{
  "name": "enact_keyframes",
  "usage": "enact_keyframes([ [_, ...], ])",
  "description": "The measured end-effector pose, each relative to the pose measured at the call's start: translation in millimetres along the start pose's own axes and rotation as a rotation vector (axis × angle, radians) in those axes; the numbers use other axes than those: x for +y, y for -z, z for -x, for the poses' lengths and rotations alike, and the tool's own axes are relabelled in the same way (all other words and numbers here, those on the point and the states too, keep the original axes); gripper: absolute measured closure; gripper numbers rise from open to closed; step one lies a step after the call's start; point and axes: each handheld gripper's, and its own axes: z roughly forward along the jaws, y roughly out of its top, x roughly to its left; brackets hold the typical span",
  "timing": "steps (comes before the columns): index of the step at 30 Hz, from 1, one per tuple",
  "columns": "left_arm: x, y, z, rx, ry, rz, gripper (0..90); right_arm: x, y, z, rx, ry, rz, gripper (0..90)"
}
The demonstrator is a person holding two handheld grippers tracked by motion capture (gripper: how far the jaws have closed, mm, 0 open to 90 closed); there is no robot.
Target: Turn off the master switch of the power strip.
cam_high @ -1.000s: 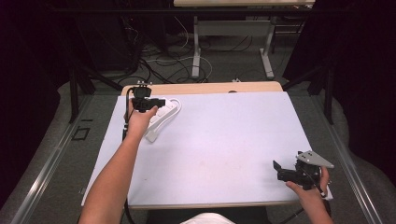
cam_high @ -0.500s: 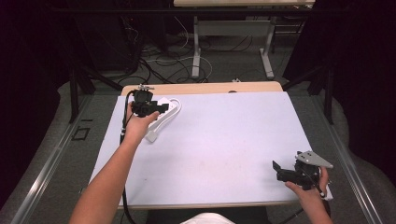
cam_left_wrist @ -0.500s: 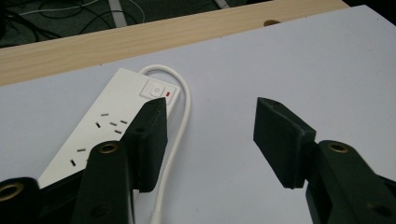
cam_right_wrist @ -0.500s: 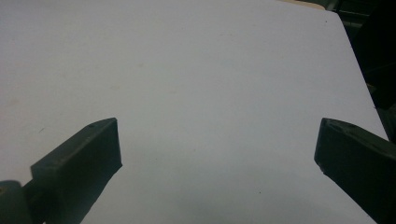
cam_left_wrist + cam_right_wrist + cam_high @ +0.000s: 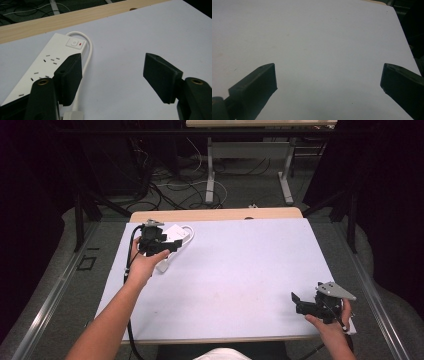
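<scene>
Right gripper [image 5: 300, 301] sits at the near right corner of the table [image 5: 240, 285], jaws spread wide over bare white surface, with lots of free room ahead. Further out at the far left, the left gripper [image 5: 112, 75] has just been opening, nothing between its jaws. The white power strip [image 5: 47, 62] lies just beside it, near the table's wooden back edge [image 5: 75, 17], its cord [image 5: 87, 50] looping alongside.

The person's left arm reaches forward across the counter's far left part with its tongs [image 5: 167, 245] spread apart, their jaws having just been opening with nothing between them, while the right tongs [image 5: 300, 302] rest wide apart at the near right edge.
</scene>
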Motion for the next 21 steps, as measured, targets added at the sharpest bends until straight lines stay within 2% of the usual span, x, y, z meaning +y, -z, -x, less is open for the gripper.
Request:
enact_keyframes([
  [3, -6.0, 2.4, 3.3, -0.026, 0.023, -0.001, 29.6, 0.0, -0.6, -0.6, -0.003, 0.0, 0.01, 0.0],
  [6, -11.7, 4.0, 5.1, -0.031, 0.048, -0.026, 25.8, 0.0, -0.6, -0.7, -0.001, -0.001, 0.01, 0.0],
  [11, -19.7, 8.8, 4.4, -0.015, 0.044, -0.031, 17.6, -0.2, -0.6, -1.5, 0.0, -0.005, 0.005, 0.0],
  [18, -33.4, 20.1, 4.5, -0.03, 0.078, -0.007, 10.4, -0.2, -0.5, -1.5, -0.002, -0.005, 0.006, 0.0],
  [21, -40.5, 26.6, 4.6, -0.018, 0.086, 0.005, 5.4, -0.1, -0.4, -1.5, -0.002, -0.005, 0.009, 0.0],
])
